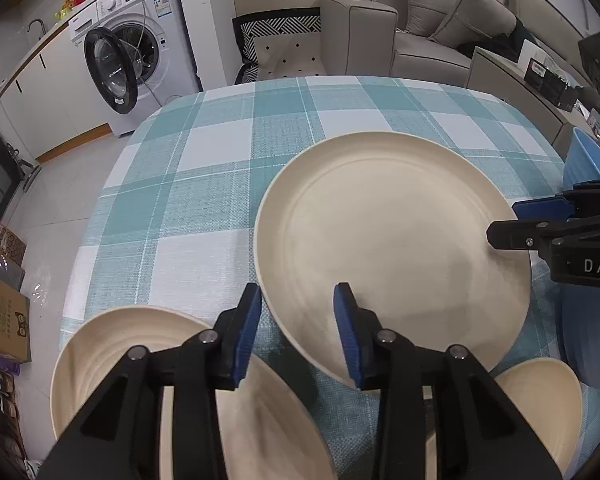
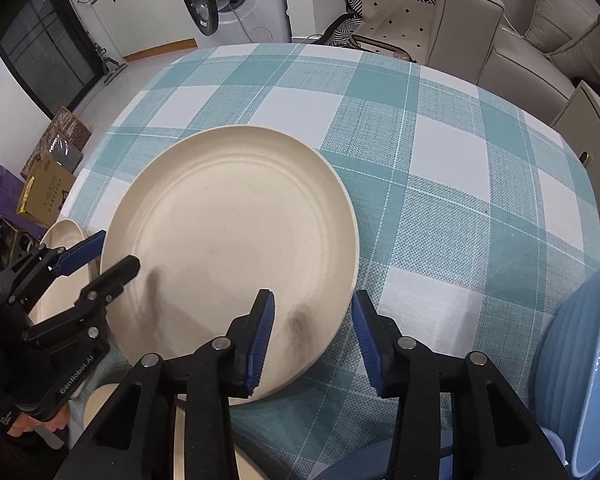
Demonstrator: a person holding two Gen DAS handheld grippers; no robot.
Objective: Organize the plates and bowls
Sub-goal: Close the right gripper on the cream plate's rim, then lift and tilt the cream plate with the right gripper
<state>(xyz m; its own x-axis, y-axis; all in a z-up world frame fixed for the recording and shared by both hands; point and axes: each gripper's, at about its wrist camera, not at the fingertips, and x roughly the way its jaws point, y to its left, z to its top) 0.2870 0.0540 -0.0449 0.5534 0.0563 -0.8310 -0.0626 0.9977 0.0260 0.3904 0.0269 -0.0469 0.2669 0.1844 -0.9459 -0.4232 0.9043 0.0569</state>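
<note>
Here both the left claw and right claw gape over the cream plate.

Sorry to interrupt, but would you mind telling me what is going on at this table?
A person holds two grippers over a checked tablecloth, sorting dishes. Both the left gripper and the right gripper are open and empty, straddling opposite near edges of a large cream plate that lies flat. Other cream dishes and a blue bowl sit nearby, untouched.

Cream plate on teal-and-white checked tablecloth; light blue bowl.
</note>
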